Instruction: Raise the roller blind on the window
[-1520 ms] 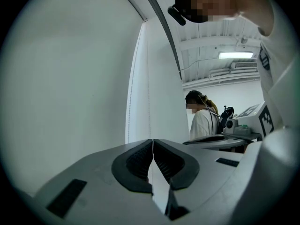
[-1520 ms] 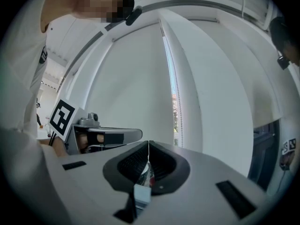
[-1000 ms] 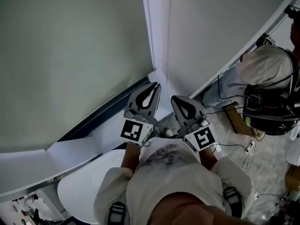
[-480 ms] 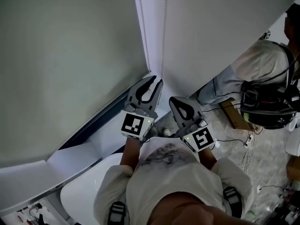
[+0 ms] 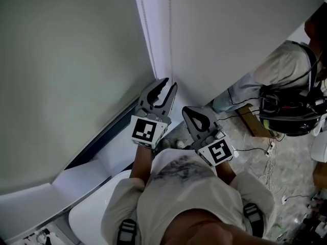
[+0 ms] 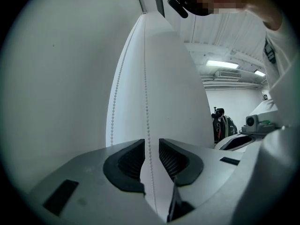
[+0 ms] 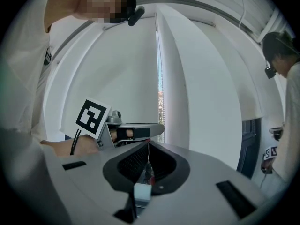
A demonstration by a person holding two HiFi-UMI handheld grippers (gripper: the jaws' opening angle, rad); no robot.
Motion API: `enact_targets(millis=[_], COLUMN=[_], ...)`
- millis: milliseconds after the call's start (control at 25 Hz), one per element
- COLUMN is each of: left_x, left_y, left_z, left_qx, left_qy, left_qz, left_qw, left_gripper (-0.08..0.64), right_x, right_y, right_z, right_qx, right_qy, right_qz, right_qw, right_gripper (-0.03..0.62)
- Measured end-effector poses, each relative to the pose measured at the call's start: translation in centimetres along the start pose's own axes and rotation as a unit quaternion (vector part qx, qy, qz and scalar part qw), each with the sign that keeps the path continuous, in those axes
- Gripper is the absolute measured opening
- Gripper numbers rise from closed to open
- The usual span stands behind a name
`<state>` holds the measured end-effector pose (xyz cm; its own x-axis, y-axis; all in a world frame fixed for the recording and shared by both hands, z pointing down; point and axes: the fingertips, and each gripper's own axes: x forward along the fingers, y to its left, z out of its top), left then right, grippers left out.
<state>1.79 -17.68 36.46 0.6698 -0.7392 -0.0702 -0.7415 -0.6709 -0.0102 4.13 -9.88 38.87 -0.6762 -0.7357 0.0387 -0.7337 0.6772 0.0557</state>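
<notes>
The grey roller blind (image 5: 71, 60) hangs down over the window at the left. Its white bead chain (image 5: 145, 29) runs down the white frame in two strands. My left gripper (image 5: 168, 83) reaches level to the frame. In the left gripper view its jaws (image 6: 150, 146) stand a little apart, with one strand of the bead chain (image 6: 146, 88) passing through the gap untouched by the pads. My right gripper (image 5: 193, 110) sits just right of it and further back, shut (image 7: 148, 146), with nothing seen in its jaws. The left gripper (image 7: 140, 131) shows ahead in the right gripper view.
A second blind (image 5: 240, 29) covers the window to the right. Another person (image 5: 286, 70) with gear stands at the far right. Cables (image 5: 258, 152) and a cardboard box (image 5: 255, 124) lie on the floor. A white round seat (image 5: 92, 213) is below left.
My left gripper has moved forward to the window frame, so the bead chain now lies between its jaws. The right gripper has kept its place.
</notes>
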Motion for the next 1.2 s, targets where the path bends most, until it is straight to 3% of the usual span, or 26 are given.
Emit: enact_targets(millis=[560,720,760,1200], left_x=[0.6,0.3,0.4,-0.1], left_y=[0.2,-0.3,-0.5,-0.6], left_z=[-1.1,-1.2,-1.1,-1.1], left_qx=[0.004,0.005,0.005,-0.012], left_qy=[-0.013,-0.014,-0.013,0.011], left_qz=[-0.017,-0.028,-0.027,-0.020], left_qw=[0.9998,0.9995,0.9995,0.9997], left_gripper=[0.083,0.045,0.017,0.008], right_x=[-0.2,-0.6,-0.7,0.0], right_y=[0.2,0.3,0.3,-0.2], right_z=[-0.7,-0.6,-0.5,0.1], right_qx=[-0.004,-0.006,-0.006,0.002], right_qy=[0.000,0.000,-0.001,-0.001], right_qz=[-0.024,-0.025,-0.025,0.005], right_qw=[1.000,1.000,1.000,1.000], right_gripper=[0.061,0.061,0.061,0.061])
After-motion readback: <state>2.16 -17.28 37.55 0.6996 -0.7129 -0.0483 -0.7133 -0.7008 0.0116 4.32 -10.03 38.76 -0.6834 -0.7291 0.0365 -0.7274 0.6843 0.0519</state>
